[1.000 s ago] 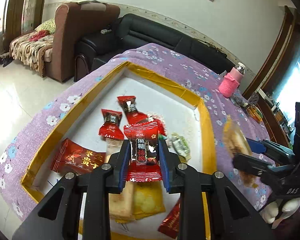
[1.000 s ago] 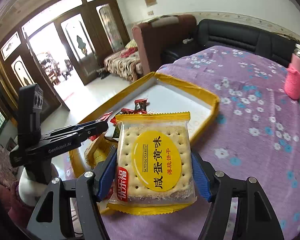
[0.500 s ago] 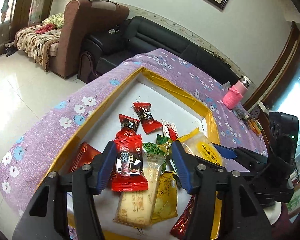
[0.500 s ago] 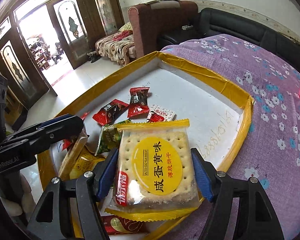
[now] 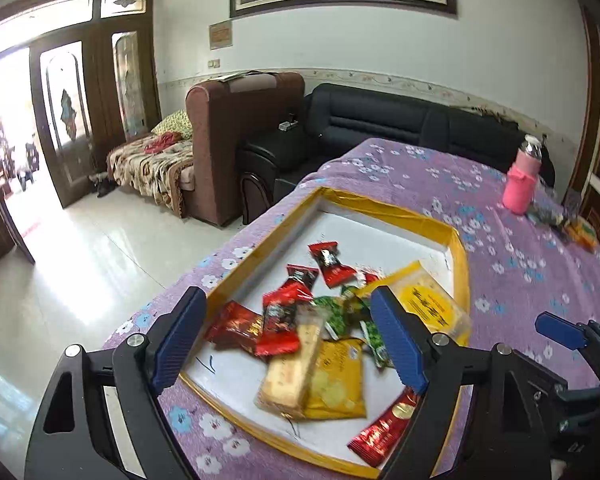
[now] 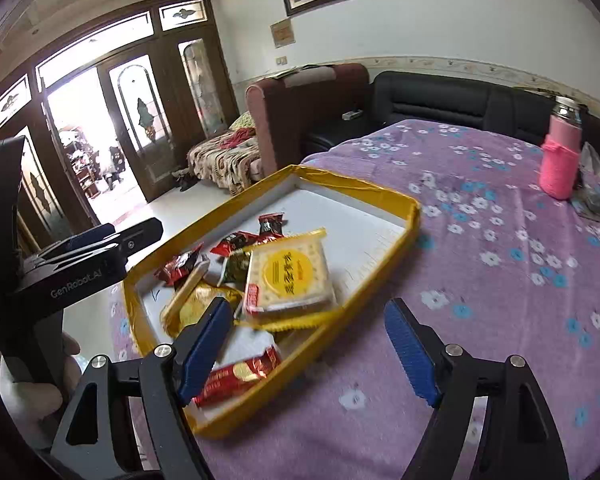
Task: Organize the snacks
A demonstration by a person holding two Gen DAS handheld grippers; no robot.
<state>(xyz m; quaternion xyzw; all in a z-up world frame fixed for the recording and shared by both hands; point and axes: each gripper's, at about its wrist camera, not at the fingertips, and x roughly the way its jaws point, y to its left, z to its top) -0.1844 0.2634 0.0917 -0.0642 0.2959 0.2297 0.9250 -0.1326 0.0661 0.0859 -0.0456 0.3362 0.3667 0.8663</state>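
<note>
Glossy foil snack wrappers (image 5: 281, 322), shiny yellow-taped tray (image 6: 380, 190), matt floral cloth (image 6: 500, 264)

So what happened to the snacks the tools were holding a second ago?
Both were let go. The left tool opened and dropped its red candy onto the pile in the yellow tray. The right tool opened too, and its yolk cracker pack now lies in the tray. Both tools have pulled back, empty. The tray and the pink bottle stayed put.
</note>
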